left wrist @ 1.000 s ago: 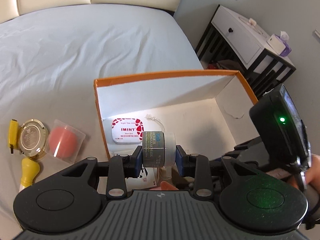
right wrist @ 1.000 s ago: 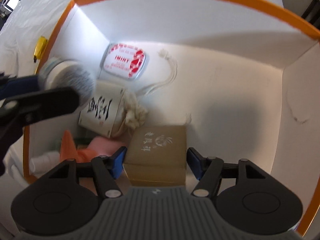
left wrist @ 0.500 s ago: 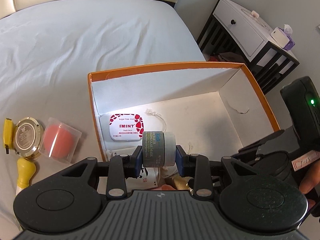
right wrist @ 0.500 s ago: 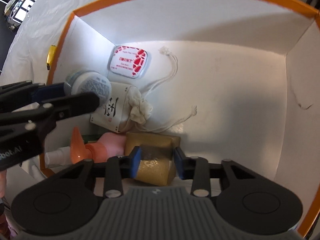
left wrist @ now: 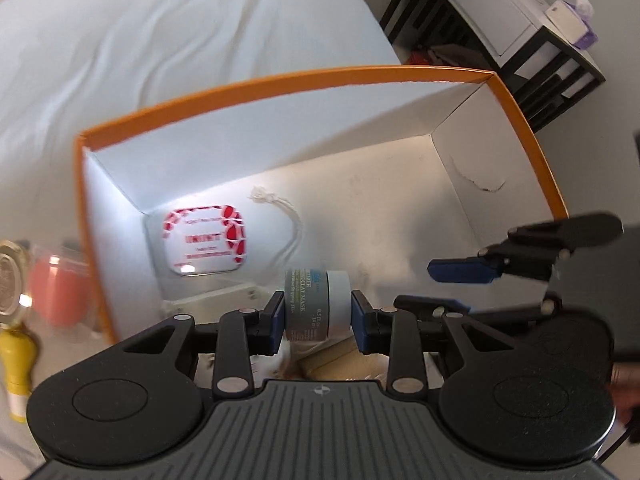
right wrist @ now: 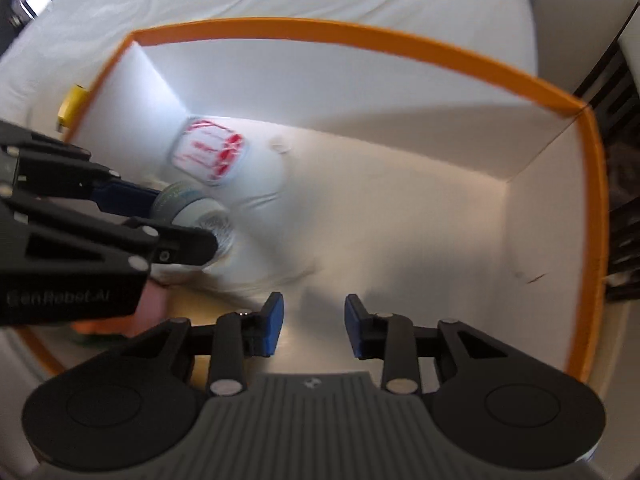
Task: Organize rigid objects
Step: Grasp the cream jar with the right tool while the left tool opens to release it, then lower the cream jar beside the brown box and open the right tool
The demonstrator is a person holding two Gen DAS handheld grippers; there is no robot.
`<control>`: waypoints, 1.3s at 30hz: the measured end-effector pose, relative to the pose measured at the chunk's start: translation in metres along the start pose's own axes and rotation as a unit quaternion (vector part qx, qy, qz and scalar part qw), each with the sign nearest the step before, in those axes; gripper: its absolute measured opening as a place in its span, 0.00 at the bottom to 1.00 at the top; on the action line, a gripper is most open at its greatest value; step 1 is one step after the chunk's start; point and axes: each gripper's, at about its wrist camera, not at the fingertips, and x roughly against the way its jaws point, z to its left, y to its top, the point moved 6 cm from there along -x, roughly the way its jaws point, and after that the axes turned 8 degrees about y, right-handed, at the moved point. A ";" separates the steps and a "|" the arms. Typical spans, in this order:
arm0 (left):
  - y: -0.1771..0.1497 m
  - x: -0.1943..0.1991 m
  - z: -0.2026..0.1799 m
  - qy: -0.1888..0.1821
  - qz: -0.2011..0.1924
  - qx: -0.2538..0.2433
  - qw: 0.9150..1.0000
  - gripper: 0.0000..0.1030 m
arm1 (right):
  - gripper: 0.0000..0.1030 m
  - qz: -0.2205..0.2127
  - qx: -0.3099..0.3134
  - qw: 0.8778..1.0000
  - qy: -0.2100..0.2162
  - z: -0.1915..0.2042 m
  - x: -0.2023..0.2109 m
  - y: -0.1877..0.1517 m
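A box (left wrist: 304, 80) sits on the bed (left wrist: 160, 40). A mint tin (left wrist: 204, 240) lies in its ten o'clock corner; a sponge (left wrist: 56, 292), seemingly cased, lies outside at nine o'clock.

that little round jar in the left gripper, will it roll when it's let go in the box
Probably, if dropped as held: the small jar lies on its side, the left gripper pinching its flat ends. Stood on an end it looks squat enough to stay put. It seems rigid.
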 end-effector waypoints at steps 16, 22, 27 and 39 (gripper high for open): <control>0.003 0.000 0.012 0.022 -0.027 0.035 0.999 0.36 | 0.37 -0.015 0.022 0.999 -0.026 -0.022 -0.001 -0.001; -0.001 0.016 0.022 0.029 -0.059 0.039 0.997 0.36 | 0.45 -0.049 0.100 0.991 -0.070 -0.017 0.010 0.008; -0.004 0.026 0.024 0.032 -0.076 0.028 0.996 0.36 | 0.47 -0.037 0.138 0.986 -0.085 -0.011 0.006 0.013; -0.022 0.058 0.036 0.049 -0.118 0.028 0.991 0.36 | 0.32 0.028 0.080 0.995 -0.047 -0.004 -0.009 0.007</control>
